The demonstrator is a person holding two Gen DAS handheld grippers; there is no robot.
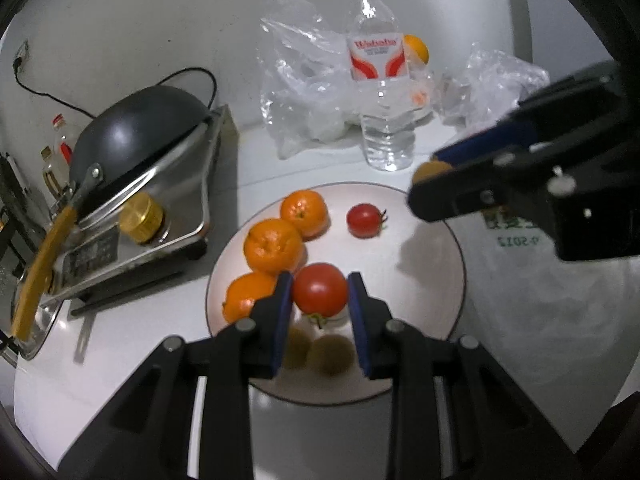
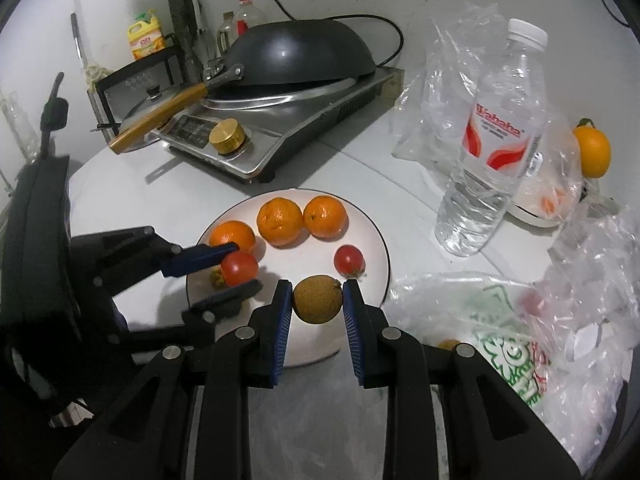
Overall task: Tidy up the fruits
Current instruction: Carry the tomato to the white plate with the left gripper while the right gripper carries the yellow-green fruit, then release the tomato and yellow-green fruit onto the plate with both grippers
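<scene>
Your left claw [image 1: 319, 294] pinches a tomato [image 1: 319, 294] above the plate [image 1: 432, 280] beside three oranges [image 1: 273, 245], your right claw [image 2: 317, 300] pinches a kiwi [image 2: 317, 300] over the plate's bare near edge.

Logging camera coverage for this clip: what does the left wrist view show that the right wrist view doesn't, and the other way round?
Only the left wrist view: two brown fruits on the plate, close below the left gripper.

Only the right wrist view: a yellow jug and a pot lid behind the stove, and clearly the kiwi in the right gripper.

Both: the plate, three oranges, small tomato, the held large tomato, water bottle, wok, bags.
</scene>
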